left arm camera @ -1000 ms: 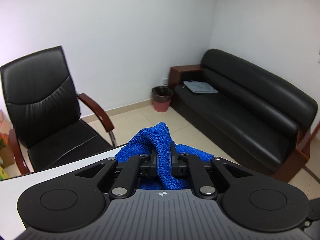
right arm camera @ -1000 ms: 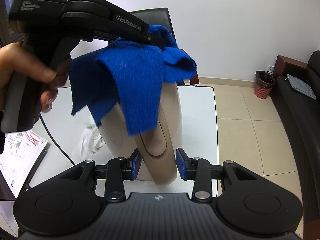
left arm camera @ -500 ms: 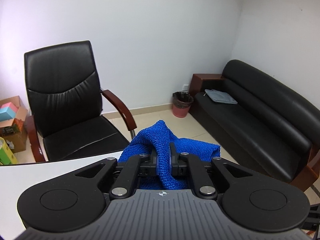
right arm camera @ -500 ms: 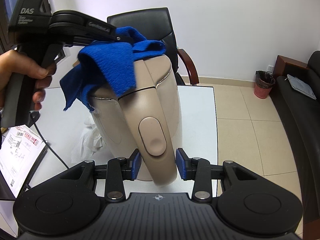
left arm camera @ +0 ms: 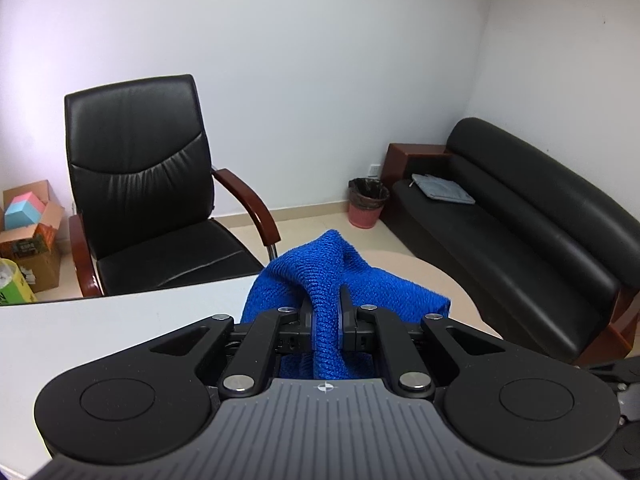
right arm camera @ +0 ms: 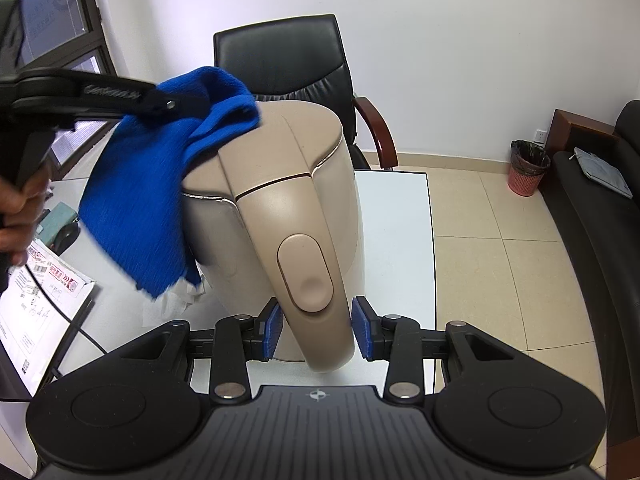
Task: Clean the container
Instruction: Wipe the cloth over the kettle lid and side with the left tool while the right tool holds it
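A beige electric kettle (right arm camera: 280,184) stands on the white table (right arm camera: 396,240). My right gripper (right arm camera: 318,330) is shut on its handle (right arm camera: 316,292), one blue pad on each side. My left gripper (left arm camera: 324,316) is shut on a blue cloth (left arm camera: 332,280). In the right wrist view the left gripper (right arm camera: 176,102) holds that blue cloth (right arm camera: 140,196) over the left edge of the kettle's lid, and the cloth hangs down the kettle's left side. Only a beige sliver of the kettle (left arm camera: 452,284) shows in the left wrist view.
A black office chair (right arm camera: 288,56) stands behind the table. A black sofa (left arm camera: 532,236) and a pink bin (left arm camera: 366,208) are at the right. Crumpled white tissue (right arm camera: 176,300), papers (right arm camera: 36,300) and a cable lie on the table left of the kettle.
My left gripper has drawn the blue cloth leftward across the kettle, from over the lid and handle to its left edge. The right gripper has kept its hold on the handle.
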Available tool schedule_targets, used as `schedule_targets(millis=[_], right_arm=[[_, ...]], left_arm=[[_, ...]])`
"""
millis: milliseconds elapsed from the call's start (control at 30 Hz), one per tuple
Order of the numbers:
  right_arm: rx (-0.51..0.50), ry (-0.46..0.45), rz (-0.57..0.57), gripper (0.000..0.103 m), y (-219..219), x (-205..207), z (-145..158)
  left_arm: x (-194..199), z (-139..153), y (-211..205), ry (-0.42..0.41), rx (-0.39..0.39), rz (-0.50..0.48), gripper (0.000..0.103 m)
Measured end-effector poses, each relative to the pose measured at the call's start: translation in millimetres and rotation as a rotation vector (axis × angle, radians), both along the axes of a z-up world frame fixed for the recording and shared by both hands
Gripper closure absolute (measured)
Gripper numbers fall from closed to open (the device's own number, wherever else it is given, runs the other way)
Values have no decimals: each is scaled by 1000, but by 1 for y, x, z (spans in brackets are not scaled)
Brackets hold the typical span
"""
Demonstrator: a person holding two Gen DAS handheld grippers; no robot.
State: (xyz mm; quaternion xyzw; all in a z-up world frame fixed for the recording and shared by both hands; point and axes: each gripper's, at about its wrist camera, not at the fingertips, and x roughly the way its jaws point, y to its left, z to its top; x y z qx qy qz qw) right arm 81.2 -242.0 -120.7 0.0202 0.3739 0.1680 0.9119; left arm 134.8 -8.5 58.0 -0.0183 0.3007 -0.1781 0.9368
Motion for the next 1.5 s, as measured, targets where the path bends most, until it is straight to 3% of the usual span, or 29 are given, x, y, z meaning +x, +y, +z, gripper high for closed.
schedule_targets(millis=[667,1133,1500], right_arm=[[-1,-3,0,64,6,2,-3],[2,-4,-2,64,9,0,-4],[9,-2,-5,63,13,-1,-3]], left_arm=[[-25,4,-42,-22,56,-155,91],[-17,4,-75,-15,55,-285,91],[12,-6,-92,6,55,-304,92]])
